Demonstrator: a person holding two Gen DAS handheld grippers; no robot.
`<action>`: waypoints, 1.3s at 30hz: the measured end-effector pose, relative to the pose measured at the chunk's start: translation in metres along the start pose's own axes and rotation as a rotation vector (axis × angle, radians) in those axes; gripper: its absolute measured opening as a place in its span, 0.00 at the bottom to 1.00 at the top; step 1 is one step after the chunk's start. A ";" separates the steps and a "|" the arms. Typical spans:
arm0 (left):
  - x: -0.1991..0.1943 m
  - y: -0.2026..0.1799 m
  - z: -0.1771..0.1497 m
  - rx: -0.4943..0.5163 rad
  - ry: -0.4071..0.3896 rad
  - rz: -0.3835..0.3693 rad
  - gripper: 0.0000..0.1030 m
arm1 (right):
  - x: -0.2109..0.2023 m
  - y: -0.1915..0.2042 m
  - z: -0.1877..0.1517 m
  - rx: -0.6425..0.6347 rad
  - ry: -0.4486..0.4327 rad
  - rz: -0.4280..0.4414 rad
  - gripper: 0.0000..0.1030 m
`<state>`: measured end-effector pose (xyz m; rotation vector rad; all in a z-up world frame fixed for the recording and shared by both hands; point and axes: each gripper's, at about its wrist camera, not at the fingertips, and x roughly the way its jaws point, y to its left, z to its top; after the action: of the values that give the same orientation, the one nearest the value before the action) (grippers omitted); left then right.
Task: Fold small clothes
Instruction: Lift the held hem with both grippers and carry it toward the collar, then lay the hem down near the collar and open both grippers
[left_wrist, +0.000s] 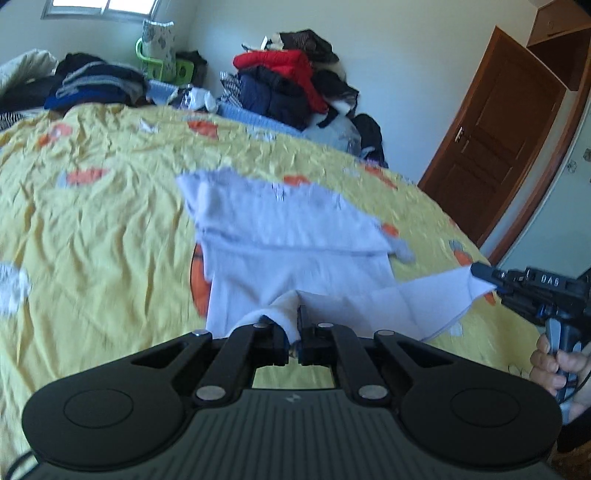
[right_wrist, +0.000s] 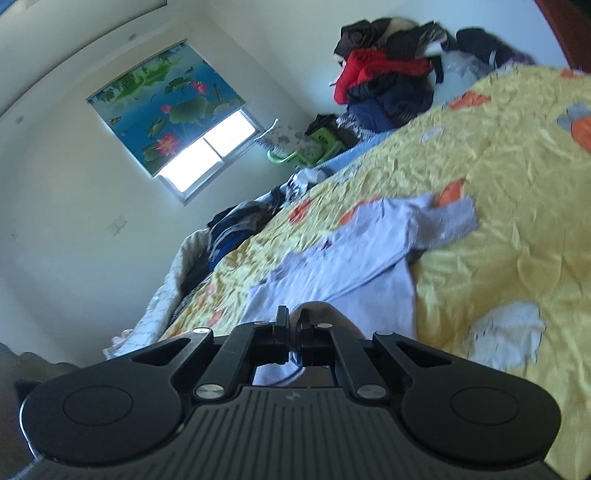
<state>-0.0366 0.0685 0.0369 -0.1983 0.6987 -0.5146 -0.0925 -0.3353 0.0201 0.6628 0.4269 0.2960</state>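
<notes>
Two grippers grip one pale lilac garment (left_wrist: 291, 236) spread on a yellow bedspread (left_wrist: 92, 221) with orange and white prints. Left wrist view, left to right: dark folded clothes (left_wrist: 92, 83) lie at the far left edge of the bed, a green basket (left_wrist: 162, 68) stands behind them by the wall, then a tall pile (left_wrist: 291, 85) with a red jacket on top. The garment lies mid-bed, upper part flat, a fold line across it, near hem lifted. Left gripper (left_wrist: 293, 332) is clamped on a bunched bit of that hem, jaws together with cloth pinched between them. Further right, the right gripper (left_wrist: 484, 275) pinches another hem corner, pulling it taut toward the bed's right edge; a hand (left_wrist: 554, 365) holds its handle. Brown door (left_wrist: 495, 147) at far right.

Right wrist view, tilted: window (right_wrist: 207, 155) with a lotus-print blind (right_wrist: 162, 110) at left, the basket (right_wrist: 317, 147) and pile (right_wrist: 388, 85) along the far bed edge. The garment (right_wrist: 351, 254) runs from the gripper away up the bed, sleeve (right_wrist: 454, 218) out to the right. Right gripper (right_wrist: 293, 325) has jaws nearly together, cloth caught between them. White print patch (right_wrist: 506, 332) on the bedspread (right_wrist: 498, 166) at right. Both views are a bit blurred.
</notes>
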 end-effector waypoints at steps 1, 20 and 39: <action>0.003 0.000 0.005 0.001 -0.006 0.004 0.03 | 0.003 0.001 0.001 -0.006 -0.009 -0.013 0.06; 0.056 0.014 0.064 -0.035 -0.053 0.072 0.03 | 0.063 -0.014 0.038 0.049 -0.088 -0.039 0.06; 0.147 0.047 0.130 -0.064 -0.068 0.151 0.03 | 0.165 -0.052 0.085 0.130 -0.096 -0.093 0.06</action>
<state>0.1622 0.0339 0.0364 -0.2202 0.6583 -0.3404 0.0983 -0.3543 -0.0009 0.7791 0.3862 0.1488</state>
